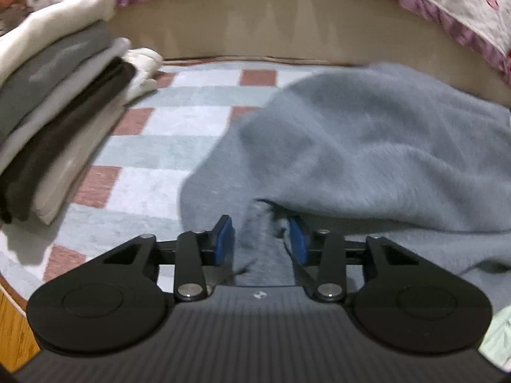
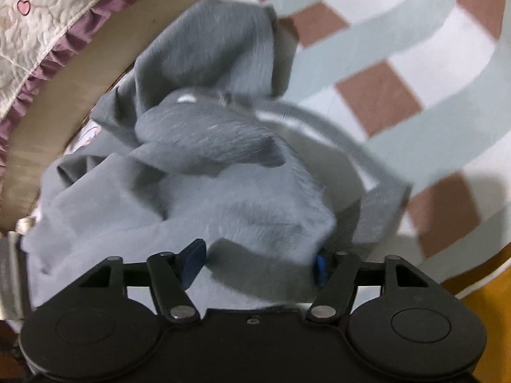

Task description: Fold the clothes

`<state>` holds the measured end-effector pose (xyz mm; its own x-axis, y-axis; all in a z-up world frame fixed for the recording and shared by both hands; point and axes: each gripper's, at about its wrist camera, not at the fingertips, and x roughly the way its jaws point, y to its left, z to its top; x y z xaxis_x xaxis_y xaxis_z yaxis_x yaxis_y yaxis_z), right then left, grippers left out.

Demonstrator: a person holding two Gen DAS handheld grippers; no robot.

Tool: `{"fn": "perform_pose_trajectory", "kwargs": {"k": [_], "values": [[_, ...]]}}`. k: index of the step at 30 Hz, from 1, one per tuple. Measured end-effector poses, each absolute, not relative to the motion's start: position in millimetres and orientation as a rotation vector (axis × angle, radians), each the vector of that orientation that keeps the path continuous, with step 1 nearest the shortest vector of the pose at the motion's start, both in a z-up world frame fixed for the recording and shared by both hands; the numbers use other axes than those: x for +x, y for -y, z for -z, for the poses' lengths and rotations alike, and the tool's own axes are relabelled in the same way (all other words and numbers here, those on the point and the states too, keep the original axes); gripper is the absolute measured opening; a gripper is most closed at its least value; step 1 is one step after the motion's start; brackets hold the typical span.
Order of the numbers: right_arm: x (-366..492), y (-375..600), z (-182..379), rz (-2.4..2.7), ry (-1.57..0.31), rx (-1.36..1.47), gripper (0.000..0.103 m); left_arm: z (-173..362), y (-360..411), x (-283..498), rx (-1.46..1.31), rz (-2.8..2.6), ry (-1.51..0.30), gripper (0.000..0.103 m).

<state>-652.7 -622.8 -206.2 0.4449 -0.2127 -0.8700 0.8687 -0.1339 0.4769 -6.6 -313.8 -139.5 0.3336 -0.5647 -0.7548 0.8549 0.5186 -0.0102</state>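
Note:
A grey-blue fleece garment [image 1: 367, 146] lies rumpled on a checked rug [image 1: 179, 121]. My left gripper [image 1: 261, 239] has a fold of the garment between its blue pads [image 1: 223, 239], with the jaws partly apart around the cloth. In the right wrist view the same garment [image 2: 207, 166] is bunched up, with its ribbed hem [image 2: 351, 146] curling to the right. My right gripper [image 2: 258, 265] stands open, and the cloth lies between and over its fingers.
A stack of folded clothes [image 1: 54, 121] in white, grey and black stands at the left on the rug. A beige bed base [image 1: 287, 25] with a purple-frilled quilt [image 2: 38, 32] runs along the far side. Wooden floor [image 2: 491, 312] shows at the rug's edge.

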Motion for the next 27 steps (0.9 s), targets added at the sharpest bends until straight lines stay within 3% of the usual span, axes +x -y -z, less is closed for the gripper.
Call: {"fn": "perform_pose_trajectory", "kwargs": {"k": [2,4,5,6,7,9,12,16,17,18,20,23,27], "values": [[-653,622,213,1.083,-0.593,1.408,0.073,138,310,-3,0.400,0.955,-0.755,0.027],[-647,618,218,1.125,-0.570,1.359,0.069,139,309,-1,0.388,0.956,-0.749,0.029],[-644,616,220,1.145,-0.558,1.335,0.048,142,309,0,0.393,0.969,-0.767,0.031],[-635,614,220,1.156,-0.612,1.242,0.019,144,309,0,0.397,0.982,-0.784,0.036],[-623,611,216,1.156,-0.676,1.140,0.013,146,308,1,0.400,0.992,-0.795,0.039],[-603,606,202,1.149,-0.756,0.964,0.008,147,306,1,0.398,0.983,-0.774,0.057],[-602,604,159,1.090,-0.603,0.886,0.007,154,304,7,0.398,0.963,-0.780,0.083],[-630,605,103,0.937,-0.285,0.940,0.007,171,307,17,0.368,0.999,-0.800,0.091],[-635,605,97,0.903,-0.243,0.965,0.007,174,307,24,0.304,1.001,-0.838,0.089],[-639,605,96,0.874,-0.225,1.003,0.007,177,306,30,0.237,1.007,-0.879,0.064],[-643,605,101,0.845,-0.233,1.067,0.007,180,306,39,0.103,1.033,-0.959,0.025],[-634,600,127,0.961,-0.430,1.040,0.007,154,322,25,0.198,1.009,-0.790,0.016],[-613,604,146,1.074,-0.562,0.963,0.006,111,338,19,0.268,0.977,-0.547,0.014]]}}
